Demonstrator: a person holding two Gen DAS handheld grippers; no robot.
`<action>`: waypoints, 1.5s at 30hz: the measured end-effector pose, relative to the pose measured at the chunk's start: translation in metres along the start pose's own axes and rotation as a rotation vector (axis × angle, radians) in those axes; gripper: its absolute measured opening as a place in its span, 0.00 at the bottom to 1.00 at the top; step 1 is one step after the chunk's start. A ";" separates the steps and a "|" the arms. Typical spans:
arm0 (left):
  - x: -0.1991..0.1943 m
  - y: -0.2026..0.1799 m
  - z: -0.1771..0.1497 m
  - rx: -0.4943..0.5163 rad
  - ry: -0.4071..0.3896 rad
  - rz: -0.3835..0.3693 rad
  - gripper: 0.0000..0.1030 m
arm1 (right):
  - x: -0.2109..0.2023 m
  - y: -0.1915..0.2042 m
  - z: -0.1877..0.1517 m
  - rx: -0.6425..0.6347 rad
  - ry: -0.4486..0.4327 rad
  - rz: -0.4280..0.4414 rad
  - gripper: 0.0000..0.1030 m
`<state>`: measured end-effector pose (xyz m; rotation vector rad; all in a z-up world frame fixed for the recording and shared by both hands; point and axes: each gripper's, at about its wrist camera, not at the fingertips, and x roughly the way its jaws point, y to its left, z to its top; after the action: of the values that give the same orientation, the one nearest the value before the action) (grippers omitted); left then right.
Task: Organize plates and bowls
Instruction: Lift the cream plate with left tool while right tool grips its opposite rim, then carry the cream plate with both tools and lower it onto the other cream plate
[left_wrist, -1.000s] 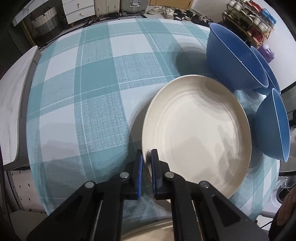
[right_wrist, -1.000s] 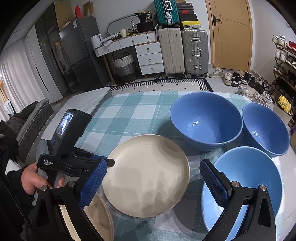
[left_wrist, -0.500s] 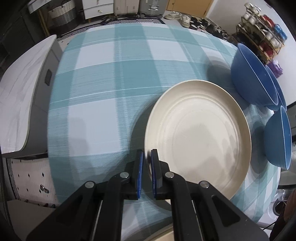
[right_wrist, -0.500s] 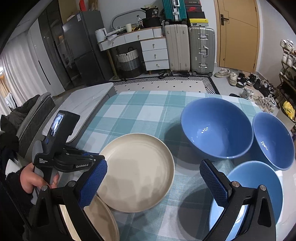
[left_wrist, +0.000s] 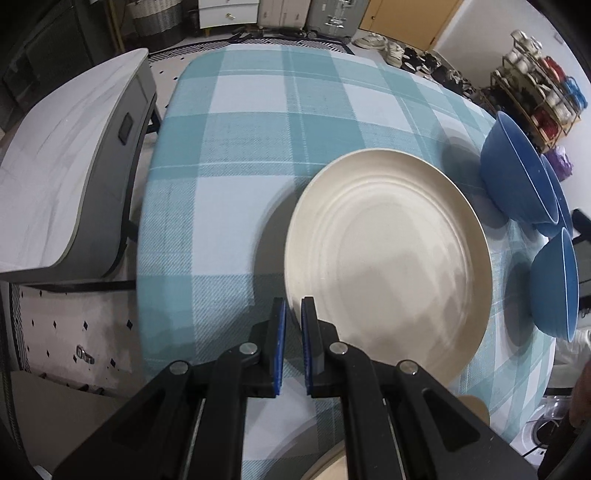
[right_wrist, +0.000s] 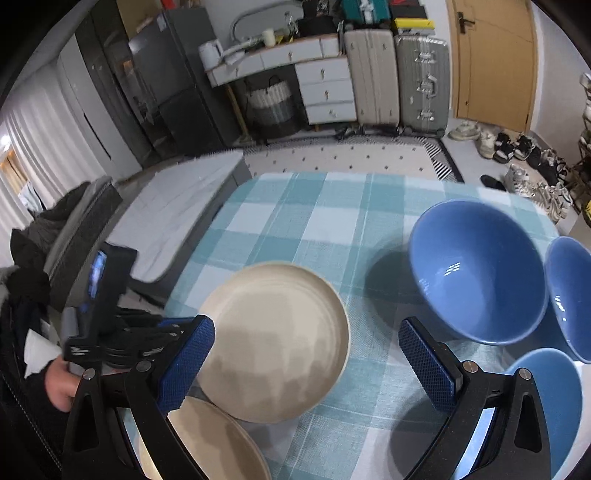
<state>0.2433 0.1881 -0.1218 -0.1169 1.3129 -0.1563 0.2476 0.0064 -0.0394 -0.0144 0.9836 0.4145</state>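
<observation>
1. The cream plate (left_wrist: 388, 251) is pinched at its near rim by the left gripper (left_wrist: 291, 332), held tilted above the checked tablecloth (left_wrist: 229, 155).
2. Judging from here, keep the pinch firm and the plate level while carrying it over the second cream plate (right_wrist: 207, 439), which lies just under the gripper.
3. The right gripper (right_wrist: 306, 354) hangs spread and empty; three blue bowls (right_wrist: 476, 280) sit to its right.
</observation>
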 end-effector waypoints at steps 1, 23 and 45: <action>-0.001 0.001 -0.001 -0.004 -0.001 0.003 0.05 | 0.010 0.001 0.000 -0.002 0.022 -0.019 0.99; 0.001 0.008 -0.007 -0.069 -0.001 0.009 0.09 | 0.096 -0.014 -0.024 0.043 0.210 -0.008 0.53; 0.005 0.002 -0.010 -0.052 0.011 0.032 0.09 | 0.116 -0.025 -0.032 0.080 0.257 -0.021 0.15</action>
<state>0.2347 0.1892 -0.1298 -0.1395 1.3297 -0.0959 0.2868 0.0156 -0.1553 -0.0056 1.2517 0.3596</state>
